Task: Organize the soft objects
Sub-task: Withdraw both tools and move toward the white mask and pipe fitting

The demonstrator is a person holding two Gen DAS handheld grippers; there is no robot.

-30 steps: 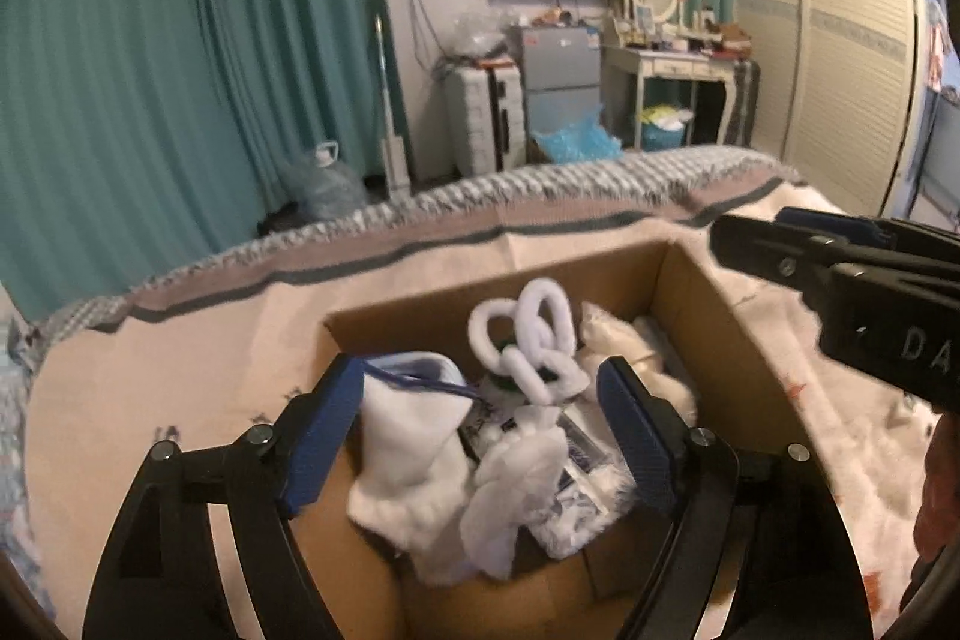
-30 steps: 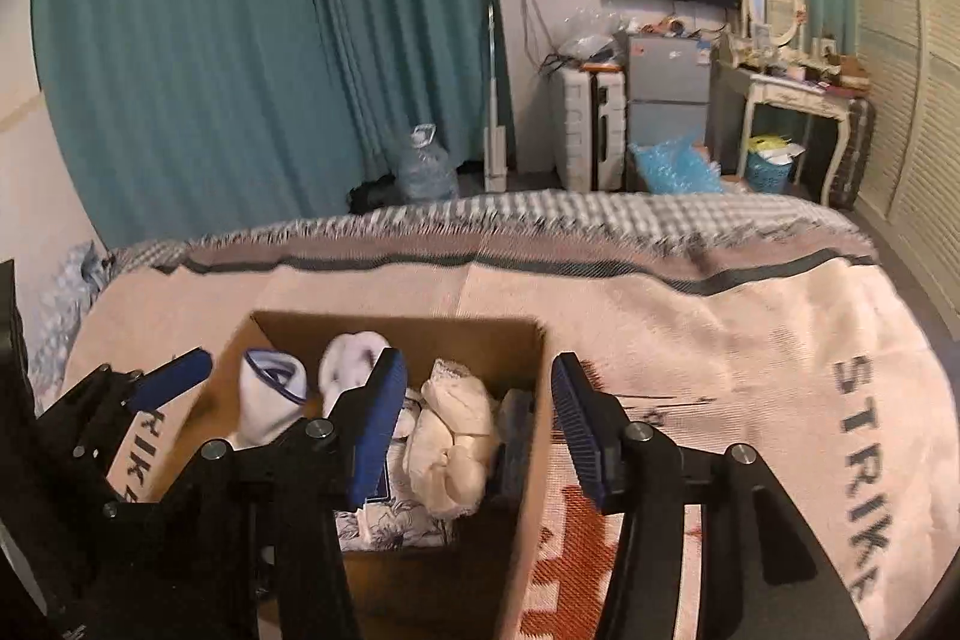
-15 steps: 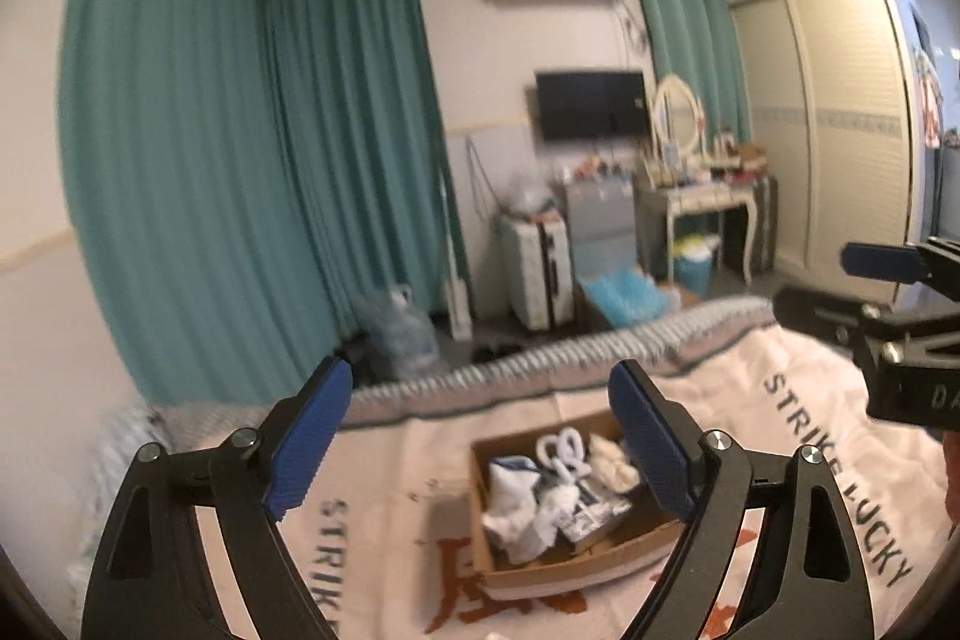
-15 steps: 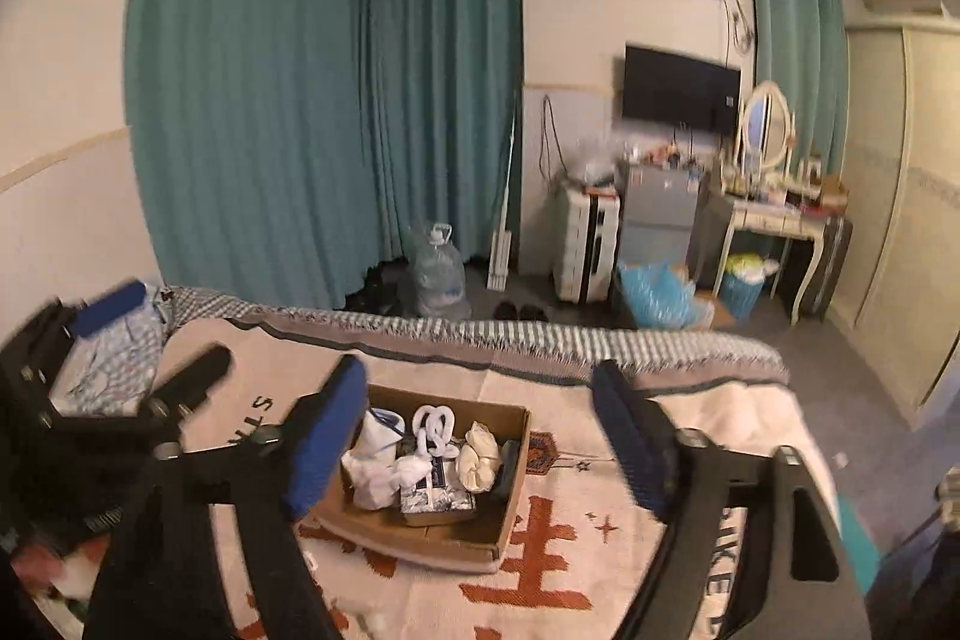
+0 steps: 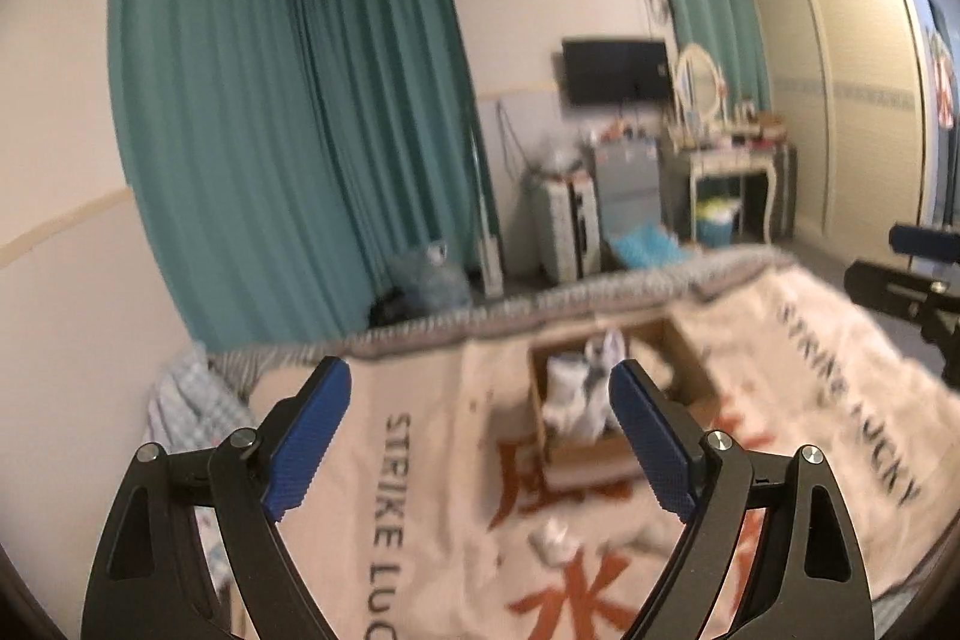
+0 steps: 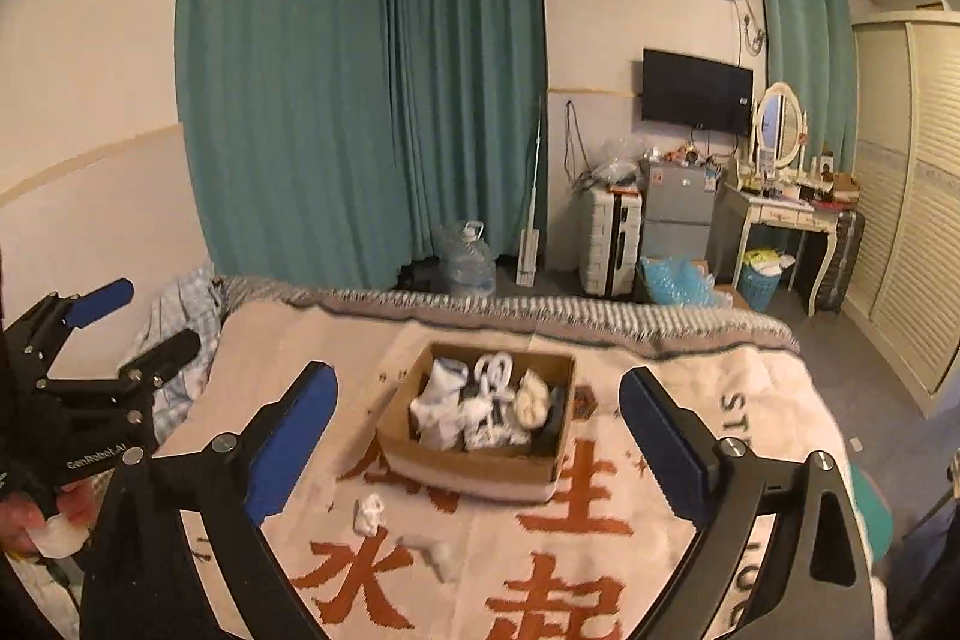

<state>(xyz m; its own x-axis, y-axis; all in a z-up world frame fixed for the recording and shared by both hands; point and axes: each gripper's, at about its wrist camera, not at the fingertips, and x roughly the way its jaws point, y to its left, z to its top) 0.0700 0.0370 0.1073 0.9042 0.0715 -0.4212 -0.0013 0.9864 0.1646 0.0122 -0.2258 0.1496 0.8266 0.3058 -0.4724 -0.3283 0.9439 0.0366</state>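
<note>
Teal curtains (image 6: pixel 366 100) hang plain against cream walls. The blanket (image 6: pixel 600 550) on the bed is pale cream with rust-orange characters, black lettering and a grey woven border. The cardboard box (image 6: pixel 480 472) is brown, its socks (image 6: pixel 447 400) white with dark trim. Two white scraps (image 6: pixel 369 514) lie on the blanket. Both grippers are black with blue pads (image 6: pixel 288 445). The television (image 6: pixel 696 91) is black, the wardrobe (image 6: pixel 912 196) cream and slatted.

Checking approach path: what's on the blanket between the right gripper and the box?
Right wrist view: two small white soft items lie on the blanket between the empty, opening right gripper and the box. Otherwise bare.
</note>
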